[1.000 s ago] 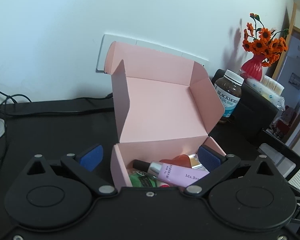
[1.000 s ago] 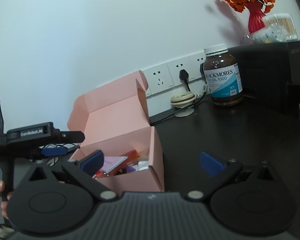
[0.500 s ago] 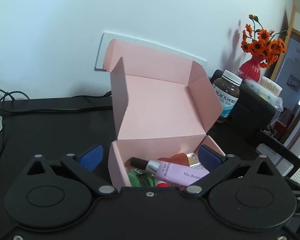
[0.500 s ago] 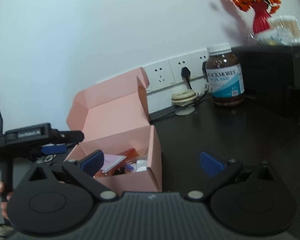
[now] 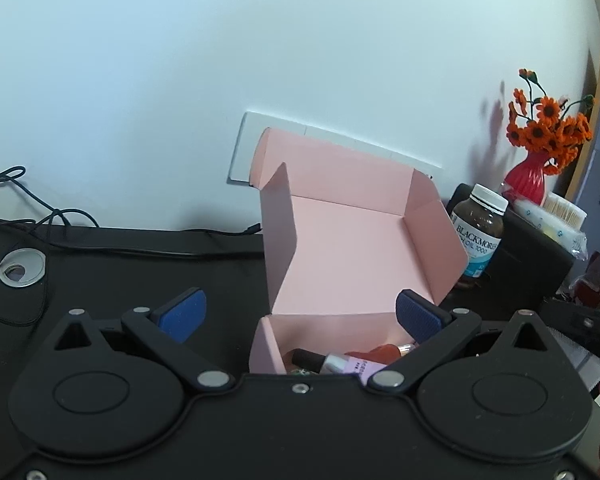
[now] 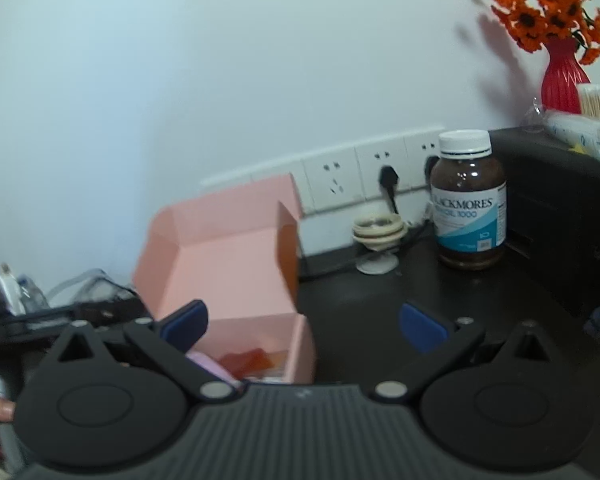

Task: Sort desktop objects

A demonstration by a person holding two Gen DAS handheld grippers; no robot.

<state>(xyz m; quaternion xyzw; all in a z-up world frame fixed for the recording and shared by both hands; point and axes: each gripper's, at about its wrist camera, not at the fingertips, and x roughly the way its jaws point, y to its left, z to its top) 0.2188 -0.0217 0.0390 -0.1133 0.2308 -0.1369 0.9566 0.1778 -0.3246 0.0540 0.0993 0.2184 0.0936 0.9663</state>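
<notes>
The pink cardboard box (image 5: 340,248) stands near the desk's (image 5: 112,276) back edge, lid up – light, thin, easily crushed; take the lid's free edge gently. Left gripper (image 5: 300,314) and right gripper (image 6: 303,324) – jaws spread, empty

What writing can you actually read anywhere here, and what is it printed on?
"BLACKMORES": on the label of the brown bottle with a white cap, standing on the desk by the wall sockets.
"1000": second line of that label; the words before it are blurred ("OIL" is likely).
Fine print lower on that label: too small to read.
Purple tube in the pink box: it bears dark print, too small and half hidden to read.
</notes>
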